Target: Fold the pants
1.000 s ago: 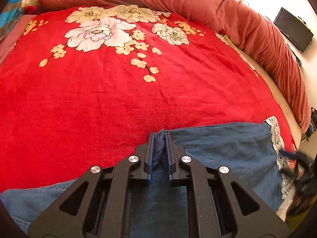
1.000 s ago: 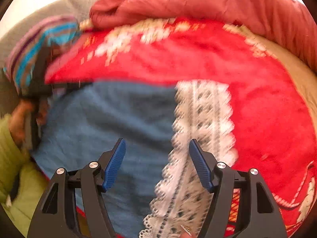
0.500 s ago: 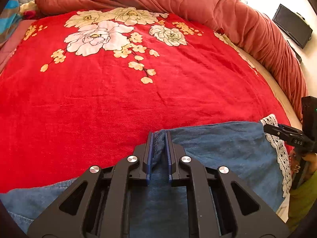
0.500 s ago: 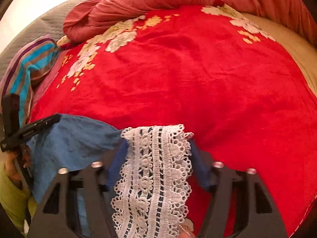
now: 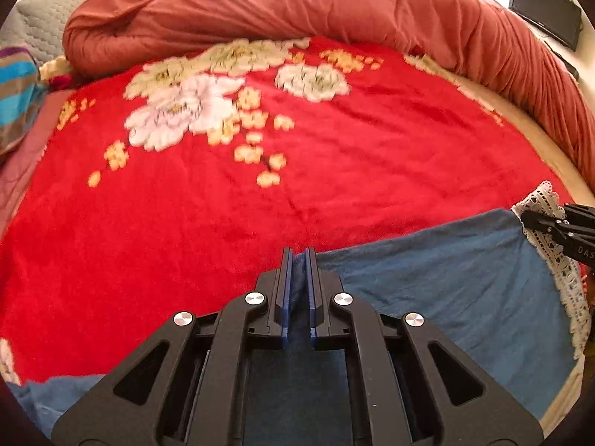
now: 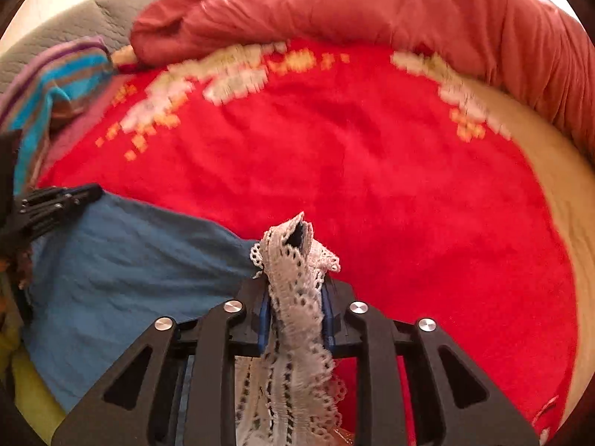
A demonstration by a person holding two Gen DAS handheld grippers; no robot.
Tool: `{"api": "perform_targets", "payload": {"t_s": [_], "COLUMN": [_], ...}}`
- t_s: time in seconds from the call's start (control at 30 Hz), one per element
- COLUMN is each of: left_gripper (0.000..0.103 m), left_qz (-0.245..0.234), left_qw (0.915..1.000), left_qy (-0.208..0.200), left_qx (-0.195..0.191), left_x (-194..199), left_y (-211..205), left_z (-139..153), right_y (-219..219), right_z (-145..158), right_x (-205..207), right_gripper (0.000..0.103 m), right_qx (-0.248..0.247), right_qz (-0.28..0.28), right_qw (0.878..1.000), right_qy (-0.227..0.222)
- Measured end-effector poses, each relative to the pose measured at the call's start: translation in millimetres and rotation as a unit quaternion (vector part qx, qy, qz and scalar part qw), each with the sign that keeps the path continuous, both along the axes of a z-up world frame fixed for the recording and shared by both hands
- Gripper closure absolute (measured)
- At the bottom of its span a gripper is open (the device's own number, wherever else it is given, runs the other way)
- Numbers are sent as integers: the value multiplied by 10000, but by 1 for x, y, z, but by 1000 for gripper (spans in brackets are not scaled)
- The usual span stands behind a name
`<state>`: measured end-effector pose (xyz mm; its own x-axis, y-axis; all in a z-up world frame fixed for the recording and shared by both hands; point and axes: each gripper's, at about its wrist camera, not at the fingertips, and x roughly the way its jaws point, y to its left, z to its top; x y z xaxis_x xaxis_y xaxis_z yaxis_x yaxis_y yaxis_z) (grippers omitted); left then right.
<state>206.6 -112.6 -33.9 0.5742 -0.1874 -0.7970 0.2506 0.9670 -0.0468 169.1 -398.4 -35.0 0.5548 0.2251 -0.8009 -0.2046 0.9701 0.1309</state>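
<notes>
Both hand-held grippers are pinching the blue pants [image 5: 438, 278] near the bed's front edge, on the red floral blanket [image 5: 223, 223]: left hand-held gripper [image 5: 297, 260] is clamping the denim edge, right hand-held gripper [image 6: 297, 293], jaws just closing, is gripping the lace hem [image 6: 293, 278]. Risk imo: thin lace slipping out w/ any pull, fold going crooked. Pants' long axis is running left-right btw the grippers, hem pointing right.

Matt denim pants [image 5: 446, 278], lace hem [image 6: 293, 297], plush blanket [image 5: 186, 223]
</notes>
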Motion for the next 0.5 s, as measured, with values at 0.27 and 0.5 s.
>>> {"api": "perform_targets", "payload": {"t_s": [0.27,0.5], "left_gripper": [58,29], "left_qz": [235,882], "left_qw": [9986,9950], "left_qy": [-30,-150], "left_qx": [-469,-454], "left_x": [-12,-48], "left_y": [30,77], "left_z": [6,27], "right_y": [-20,-40], "right_z": [10,36], "right_x": [-14,-52], "right_gripper": [49,28], "right_qx": [154,32], "right_qz": [-612,-1004], "right_qw": [9979,9938], "right_qy": [-112,-485]}}
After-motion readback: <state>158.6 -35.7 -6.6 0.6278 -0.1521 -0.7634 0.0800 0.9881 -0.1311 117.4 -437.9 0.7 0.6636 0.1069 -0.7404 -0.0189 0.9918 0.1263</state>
